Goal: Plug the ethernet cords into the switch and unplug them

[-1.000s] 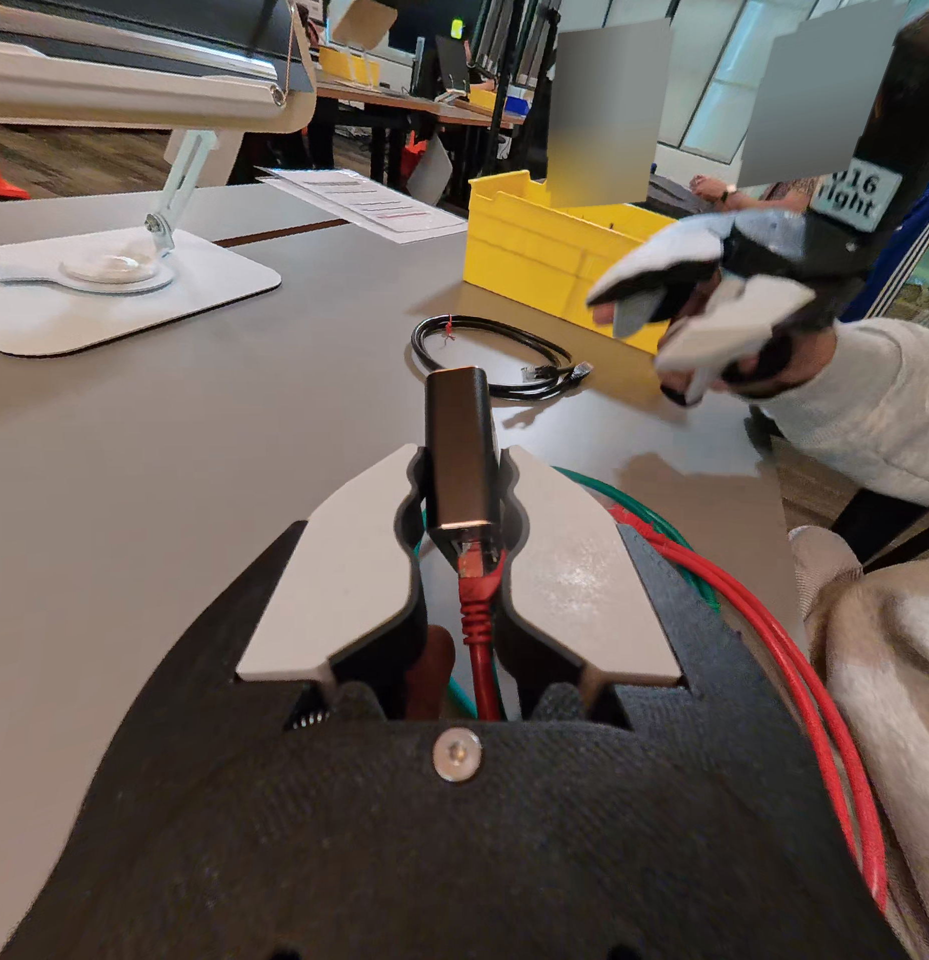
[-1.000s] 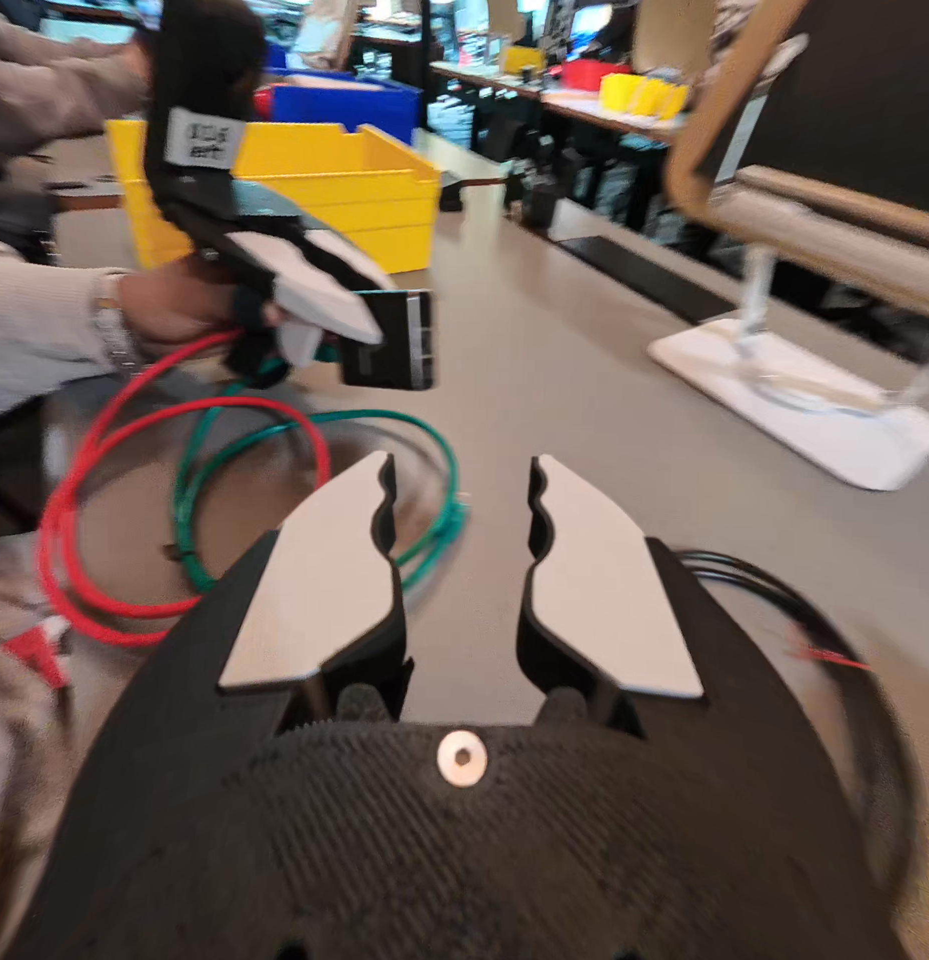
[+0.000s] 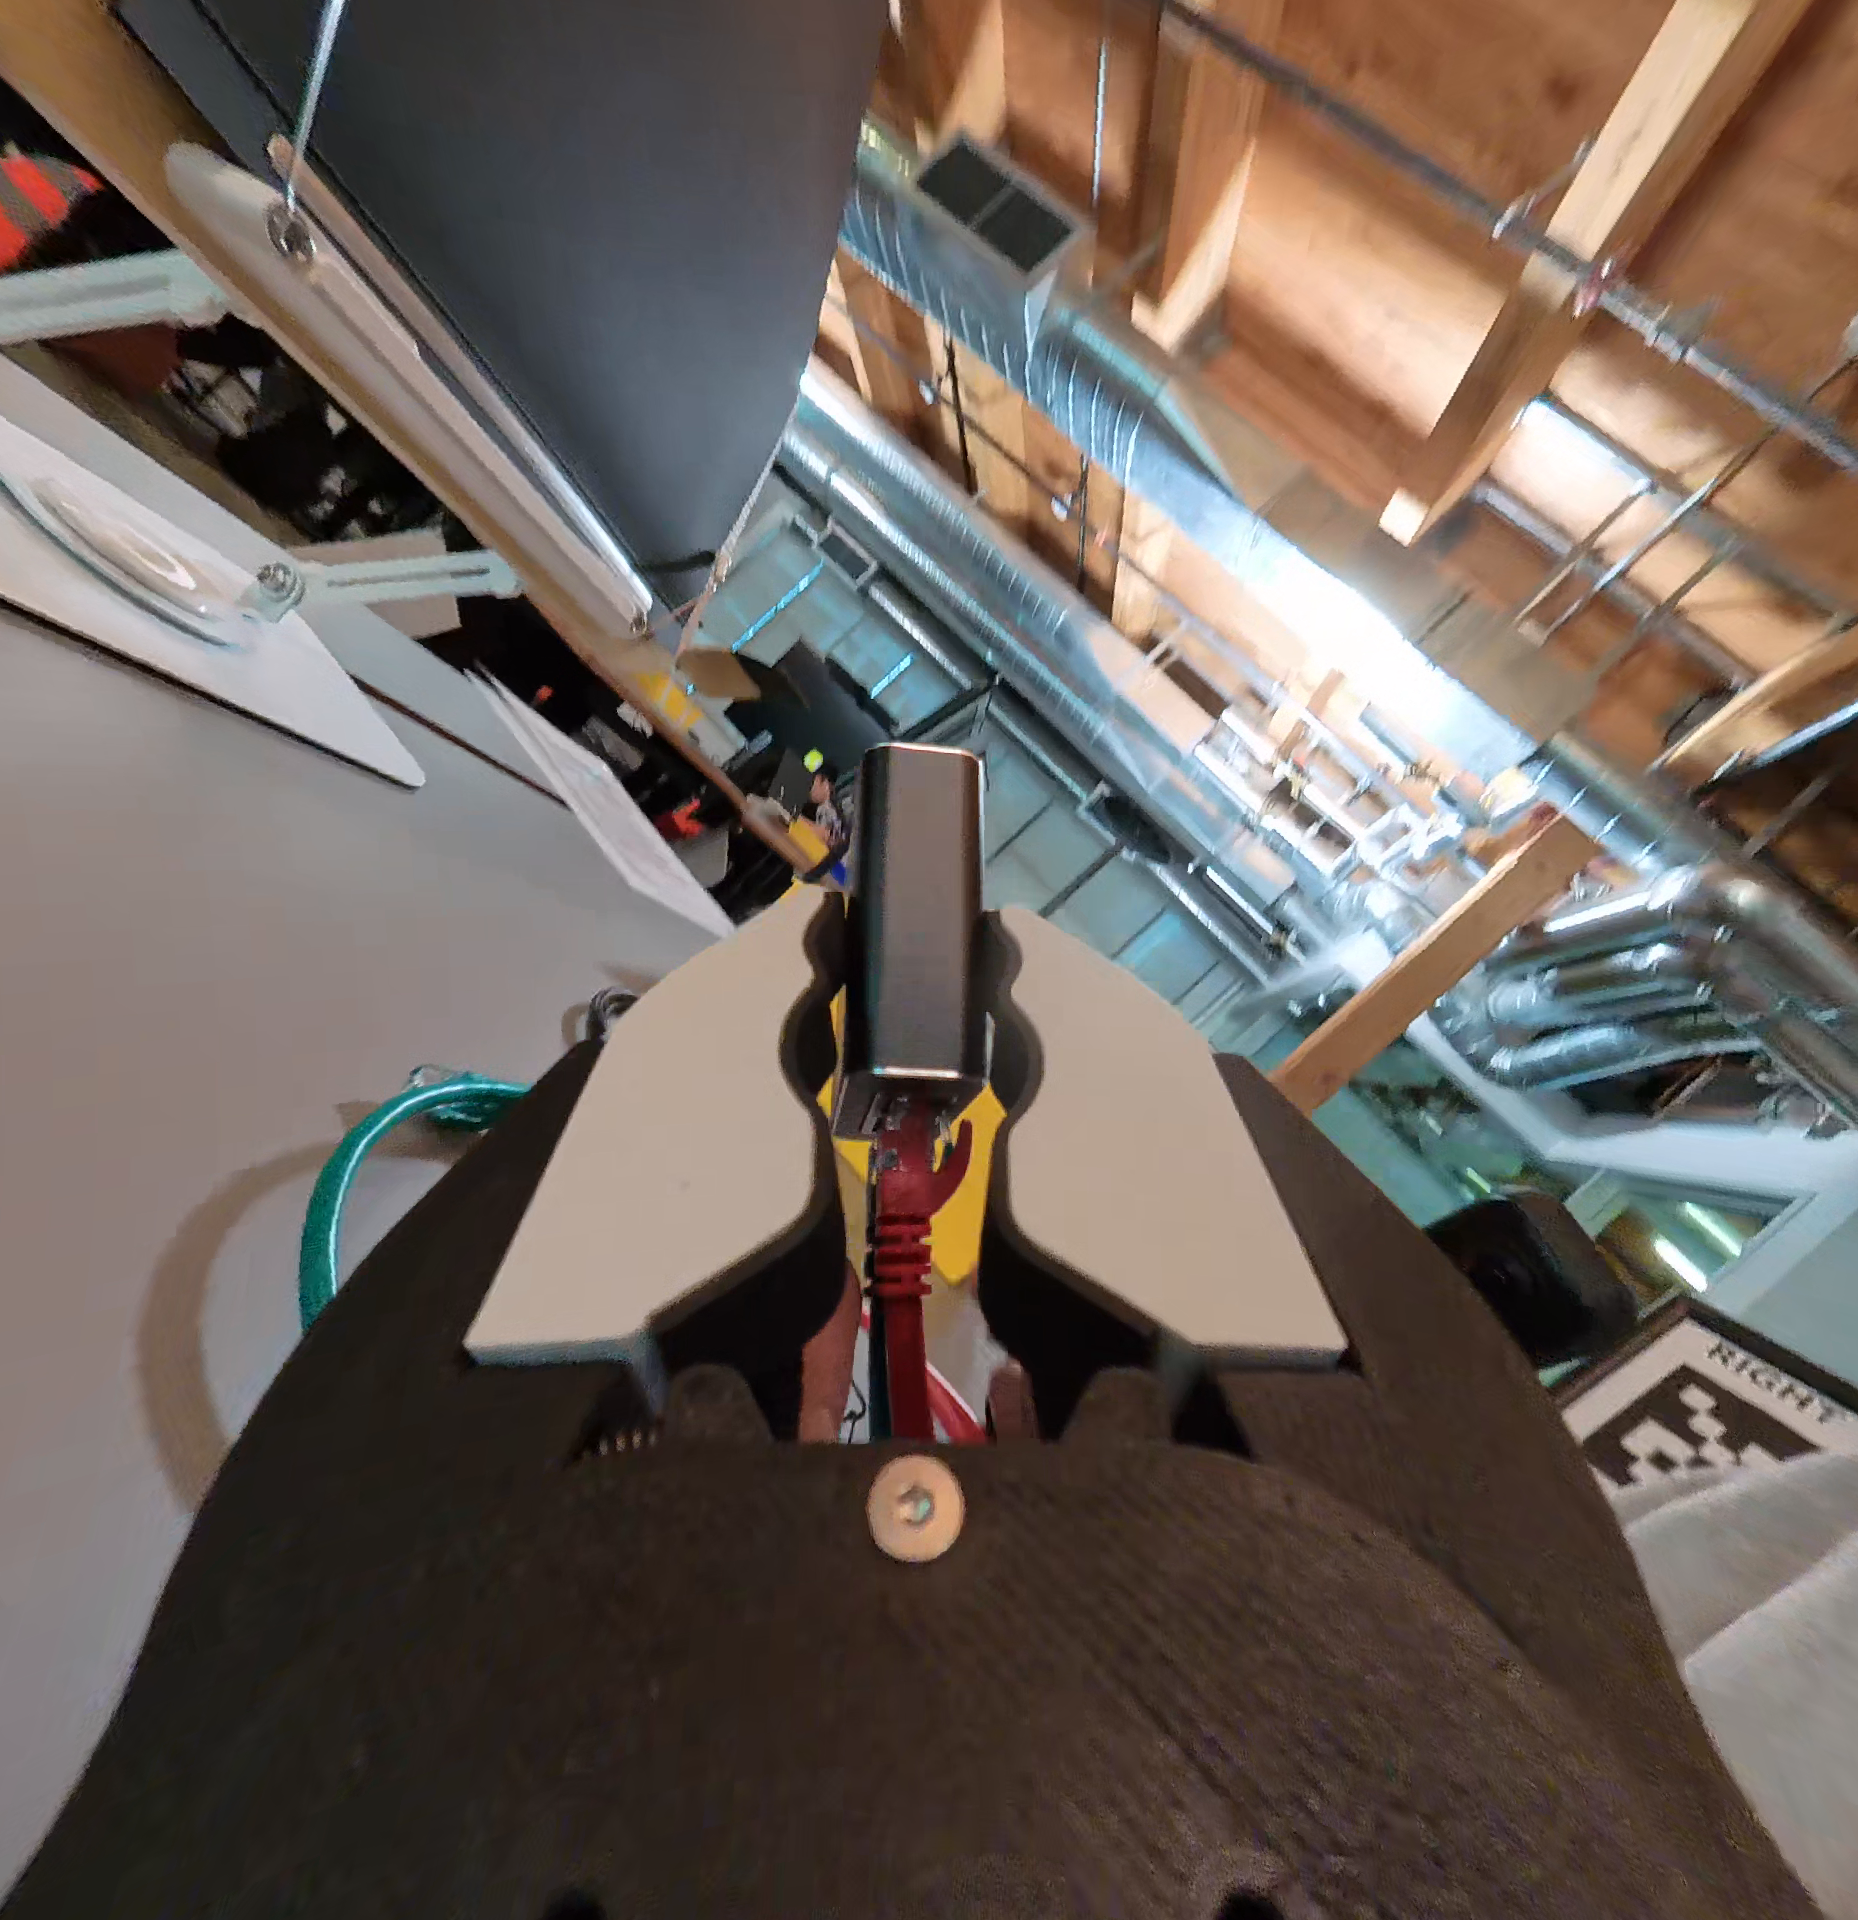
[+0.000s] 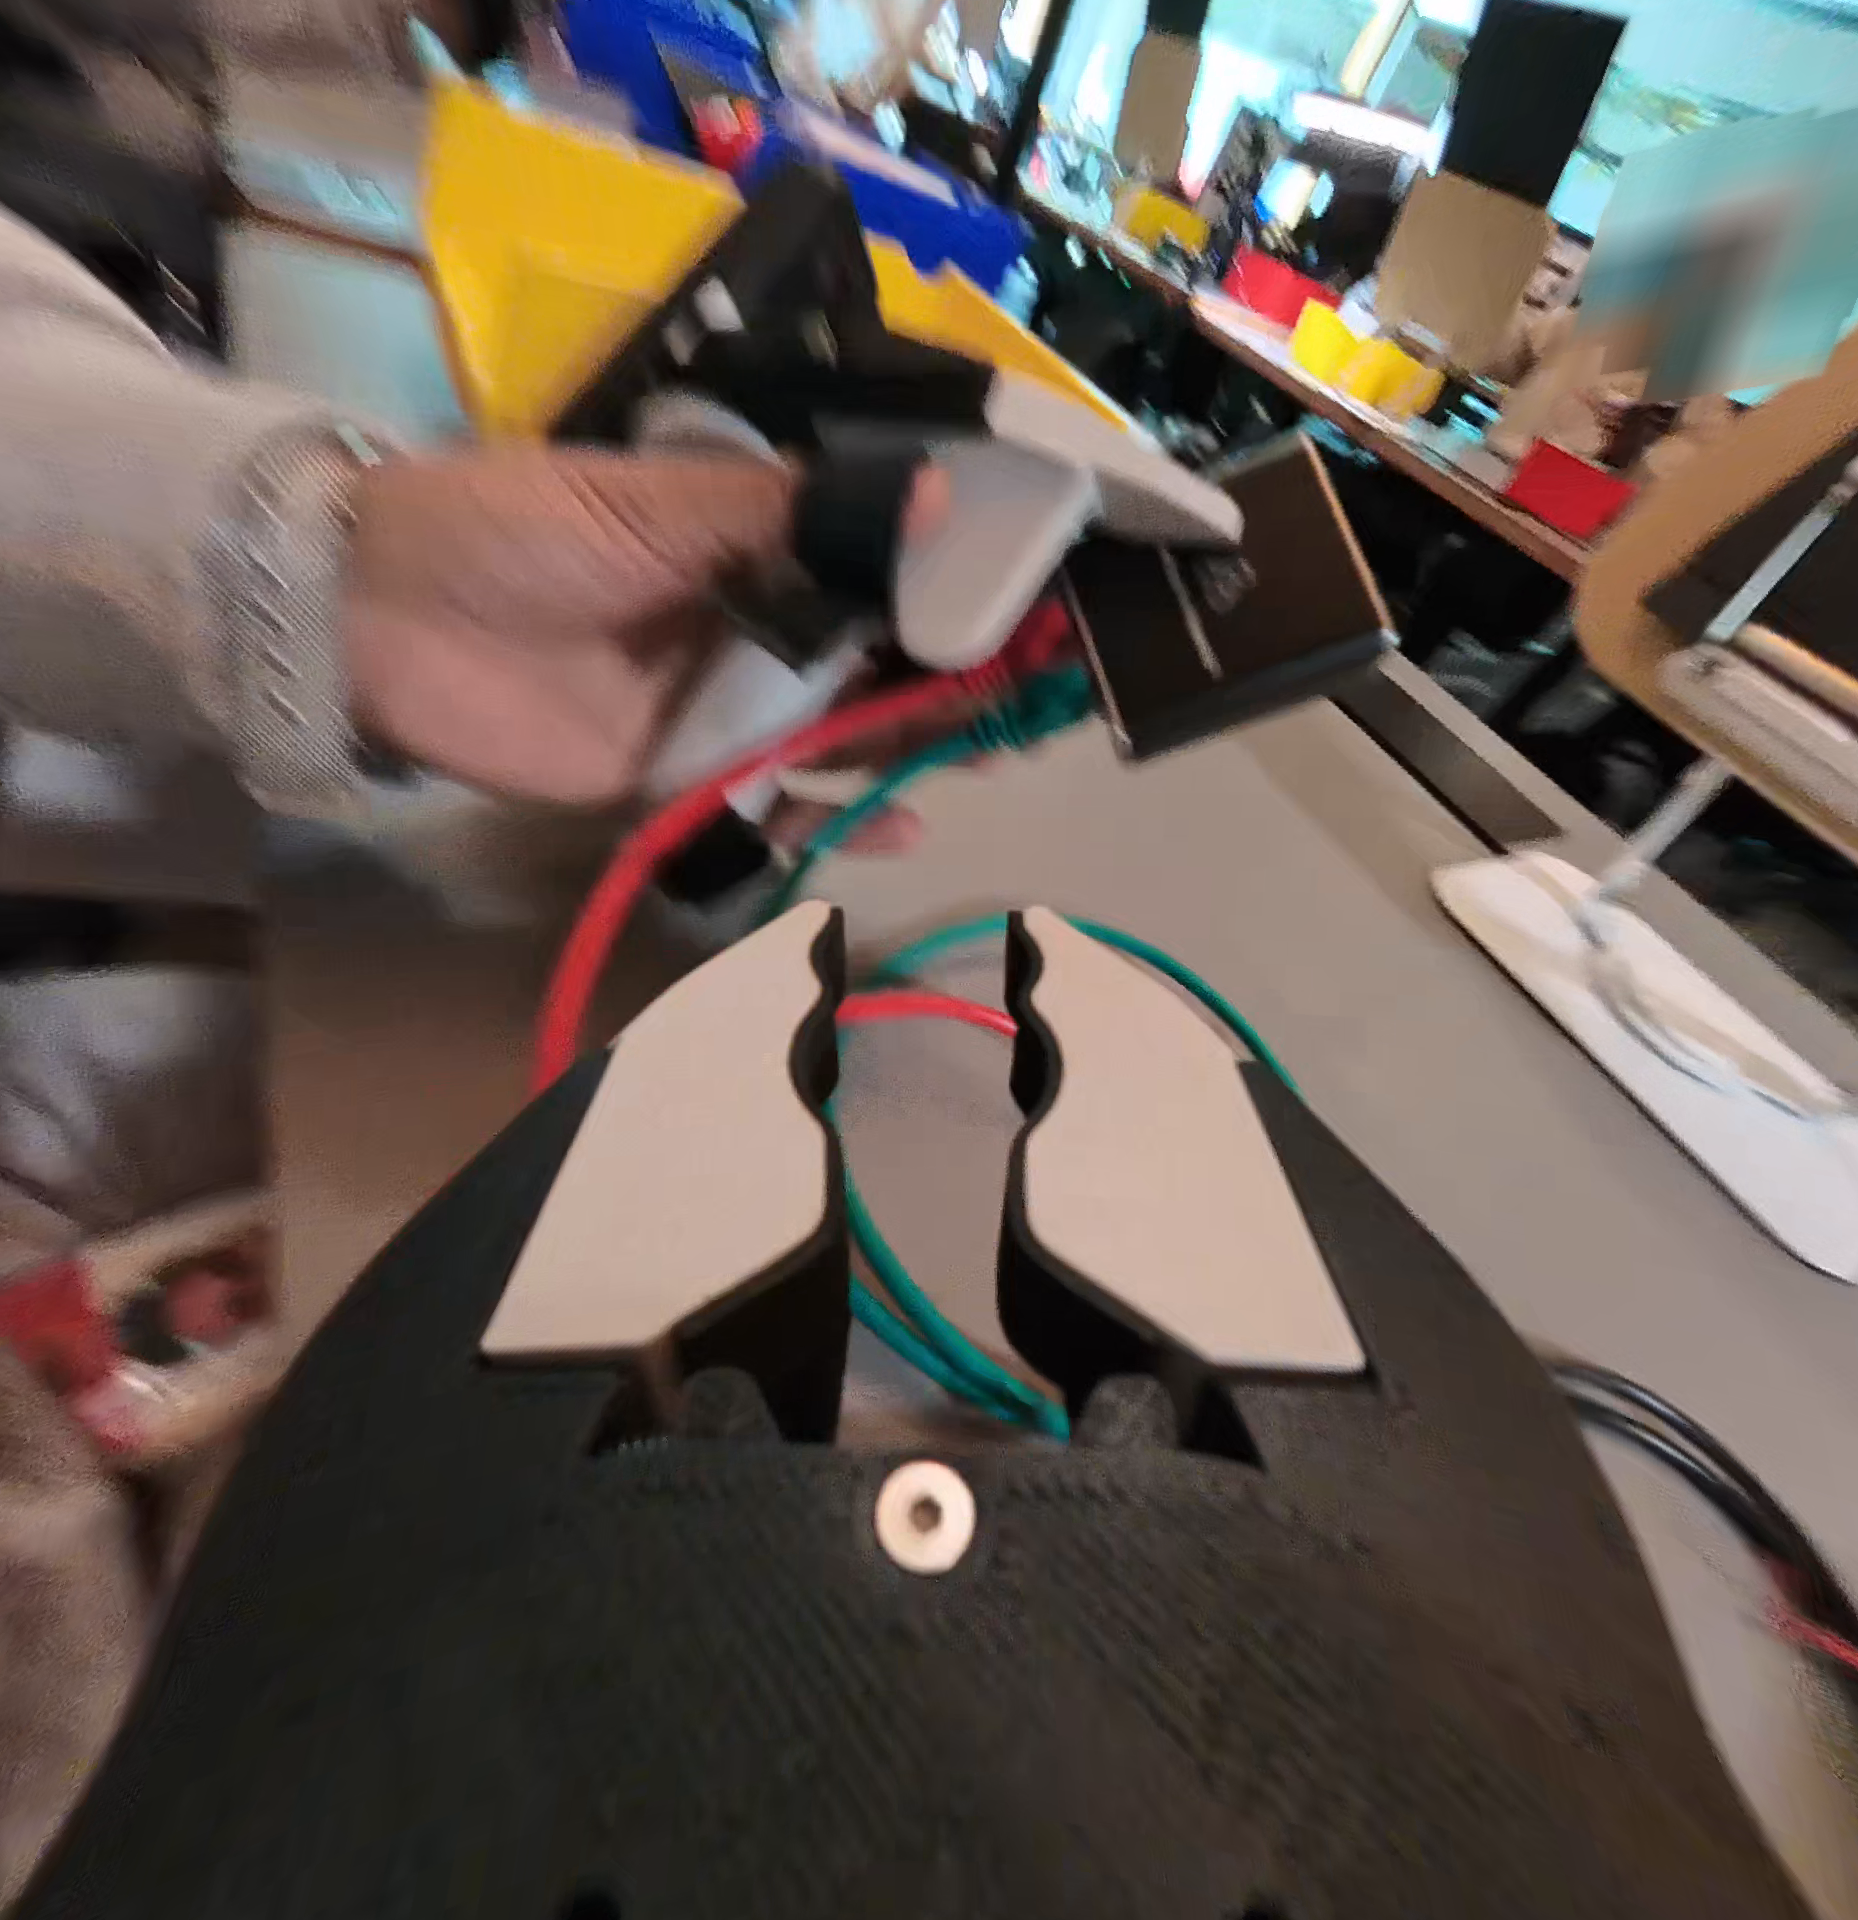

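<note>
In the left wrist view, our left tool (image 3: 909,940) is clamped on the small dark metal box-shaped switch (image 3: 912,914), which stands out at twelve o'clock between the grey pads, off the grey bench (image 3: 177,935). A red ethernet cord (image 3: 902,1236) is plugged into its near end and runs back toward six o'clock; a green ethernet cord (image 3: 333,1195) loops on the bench at nine o'clock. We judge the grip is meant to steady the switch in the air so its ports are reachable. The tool is pitched steeply upward and rolled, so the ceiling beams fill the upper right. In the right wrist view, which is blurred, our right tool (image 4: 925,997) is empty, its jaws apart, hovering low over the red and green loops. The switch (image 4: 1247,613) sits at one o'clock in the left tool (image 4: 1008,540), held by a hand (image 4: 551,623) reaching in from nine o'clock, with both plugs entering its underside. We judge an unplug comes next.
</note>
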`<action>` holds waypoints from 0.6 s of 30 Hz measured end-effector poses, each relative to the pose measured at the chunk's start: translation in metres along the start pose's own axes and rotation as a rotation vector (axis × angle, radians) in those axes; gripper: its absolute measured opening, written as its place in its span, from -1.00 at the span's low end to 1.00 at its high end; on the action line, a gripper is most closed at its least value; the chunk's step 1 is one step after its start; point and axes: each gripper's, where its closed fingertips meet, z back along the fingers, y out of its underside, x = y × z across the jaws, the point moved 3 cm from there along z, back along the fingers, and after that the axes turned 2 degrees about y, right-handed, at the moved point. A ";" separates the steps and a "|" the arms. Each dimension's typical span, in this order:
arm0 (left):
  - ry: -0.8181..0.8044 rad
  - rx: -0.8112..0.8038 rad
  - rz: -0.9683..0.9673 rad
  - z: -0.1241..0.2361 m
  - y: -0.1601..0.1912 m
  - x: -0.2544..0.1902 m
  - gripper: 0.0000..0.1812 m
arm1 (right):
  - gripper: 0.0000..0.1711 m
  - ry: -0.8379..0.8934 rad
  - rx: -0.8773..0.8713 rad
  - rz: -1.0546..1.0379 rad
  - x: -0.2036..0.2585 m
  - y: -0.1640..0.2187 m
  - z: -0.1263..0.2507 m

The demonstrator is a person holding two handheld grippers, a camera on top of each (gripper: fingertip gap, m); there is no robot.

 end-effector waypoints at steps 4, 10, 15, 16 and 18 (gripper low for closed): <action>-0.004 -0.091 -0.053 0.000 0.003 -0.011 -0.74 | -0.57 -0.110 -0.011 -0.093 0.032 -0.010 -0.009; 0.031 -0.103 -0.087 -0.004 0.011 -0.026 -0.73 | -0.49 -0.130 0.270 0.025 0.041 0.034 -0.024; 0.114 0.022 -0.048 -0.012 0.010 -0.025 -0.14 | -0.88 -0.155 0.271 0.267 0.031 0.044 -0.011; 0.113 0.068 -0.064 -0.013 0.010 -0.022 -0.03 | -0.88 -0.137 0.266 0.335 0.026 0.046 -0.008; 0.115 0.150 -0.102 -0.013 0.011 -0.019 0.08 | -0.88 -0.088 0.253 0.484 0.016 0.050 -0.002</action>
